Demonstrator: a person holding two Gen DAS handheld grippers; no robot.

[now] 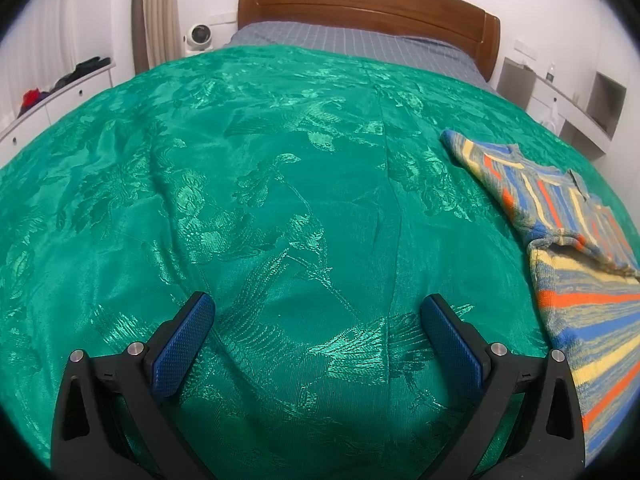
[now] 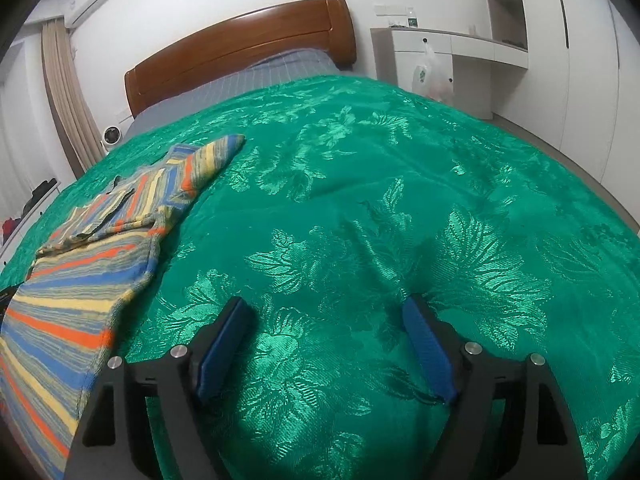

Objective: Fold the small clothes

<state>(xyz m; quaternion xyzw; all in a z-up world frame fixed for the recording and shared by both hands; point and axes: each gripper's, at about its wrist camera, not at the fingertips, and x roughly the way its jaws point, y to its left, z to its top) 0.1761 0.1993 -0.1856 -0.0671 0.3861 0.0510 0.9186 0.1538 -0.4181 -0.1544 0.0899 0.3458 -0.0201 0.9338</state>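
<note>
1. Left gripper [image 1: 318, 310]: fingers spread wide, nothing between the blue pads [image 1: 182, 346], only green bedspread [image 1: 248, 184] under the gap. It hangs over bare cover w/ the garment off to its right, so it's likely staged for a reach, not mid-grasp.
2. Right gripper [image 2: 326, 314]: also spread apart, pads [image 2: 430, 354] empty. Garment lies to its left. So the sweater sits between the two grippers, each one flanking a side; prob. that's deliberate, one tool per edge for a two-sided fold.
3. Striped sweater [image 2: 76, 280] (blue/orange/yellow knit) lies flat on the bedspread, on the near half of the bed, body toward the near edge.
4. Orientation: long axis runs near-to-far, roughly toward the wooden headboard [image 2: 240, 44]. Wide body end is near, neck/shoulder end farther. One sleeve [image 2: 212, 156] sticks out far and rightward, cuff pointing toward the headboard side; the other sleeve looks laid across the chest, though the layers there are bunched and I can't sort them exactly.
5. Judgement: fold reads as partly begun at most, one sleeve in, one out. Next sensible grab = the outstretched sleeve.
6. Risk: shiny cover may let the knit slide when pulled.
</note>
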